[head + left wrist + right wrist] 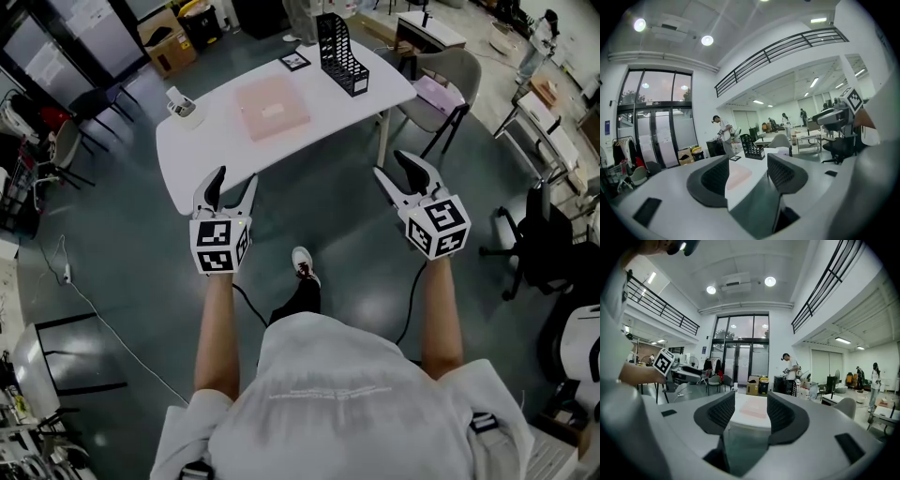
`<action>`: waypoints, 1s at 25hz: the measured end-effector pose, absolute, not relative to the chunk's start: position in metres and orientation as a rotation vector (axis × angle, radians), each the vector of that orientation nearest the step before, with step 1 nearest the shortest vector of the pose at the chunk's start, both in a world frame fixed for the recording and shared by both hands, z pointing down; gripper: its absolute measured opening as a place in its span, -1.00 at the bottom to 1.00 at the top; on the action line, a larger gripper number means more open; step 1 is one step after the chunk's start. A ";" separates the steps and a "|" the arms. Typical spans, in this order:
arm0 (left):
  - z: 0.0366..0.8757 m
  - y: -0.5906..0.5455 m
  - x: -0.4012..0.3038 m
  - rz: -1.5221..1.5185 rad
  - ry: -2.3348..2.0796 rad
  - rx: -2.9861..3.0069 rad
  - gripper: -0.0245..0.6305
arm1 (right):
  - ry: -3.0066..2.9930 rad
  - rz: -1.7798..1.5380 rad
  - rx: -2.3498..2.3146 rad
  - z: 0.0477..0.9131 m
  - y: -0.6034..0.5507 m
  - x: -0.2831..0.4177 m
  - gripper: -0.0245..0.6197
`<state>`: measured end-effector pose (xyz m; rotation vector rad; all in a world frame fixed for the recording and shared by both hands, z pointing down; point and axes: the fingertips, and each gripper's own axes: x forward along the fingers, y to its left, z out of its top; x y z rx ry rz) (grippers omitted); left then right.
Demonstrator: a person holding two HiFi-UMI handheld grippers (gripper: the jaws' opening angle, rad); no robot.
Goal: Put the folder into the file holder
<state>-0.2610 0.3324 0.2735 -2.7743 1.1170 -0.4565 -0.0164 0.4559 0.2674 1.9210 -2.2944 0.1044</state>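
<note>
A pale pink folder (pixel 272 106) lies flat in the middle of the white table (pixel 197 155). A black mesh file holder (pixel 341 54) stands upright at the table's far right end. Both grippers hover short of the near table edge, over the floor. My left gripper (pixel 234 180) is open and empty; in its own view the folder (pixel 738 177) shows between the jaws, with the file holder (pixel 751 146) beyond. My right gripper (pixel 392 165) is also open and empty, and the folder (pixel 754 409) lies far ahead between its jaws.
A small white cup-like object (pixel 185 106) sits at the table's left end, and a square marker card (pixel 294 61) lies beside the file holder. A chair (pixel 441 94) stands right of the table. Cardboard boxes (pixel 169 42) sit behind. A person (pixel 791 373) stands far off.
</note>
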 end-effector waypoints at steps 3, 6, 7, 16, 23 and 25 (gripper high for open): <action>0.273 0.300 -0.248 -0.409 1.094 -2.804 -0.07 | -2.272 0.092 1.920 0.267 0.430 -0.007 -0.27; 0.273 0.260 -0.236 -0.392 1.070 -2.815 -0.07 | -2.250 0.094 1.925 0.268 0.394 0.002 -0.27; 0.275 0.245 -0.233 -0.392 1.065 -2.820 -0.07 | -2.244 0.096 1.928 0.267 0.380 0.005 -0.27; 0.282 0.105 -0.219 -0.403 1.050 -2.856 -0.06 | -2.230 0.105 1.907 0.257 0.239 0.014 -0.26; 0.308 0.014 -0.225 -0.519 1.125 -2.814 -0.06 | -2.260 0.147 1.865 0.268 0.140 0.009 -0.24; 0.315 -0.004 -0.227 -0.534 1.136 -2.823 -0.06 | -2.264 0.157 1.848 0.273 0.118 0.005 -0.24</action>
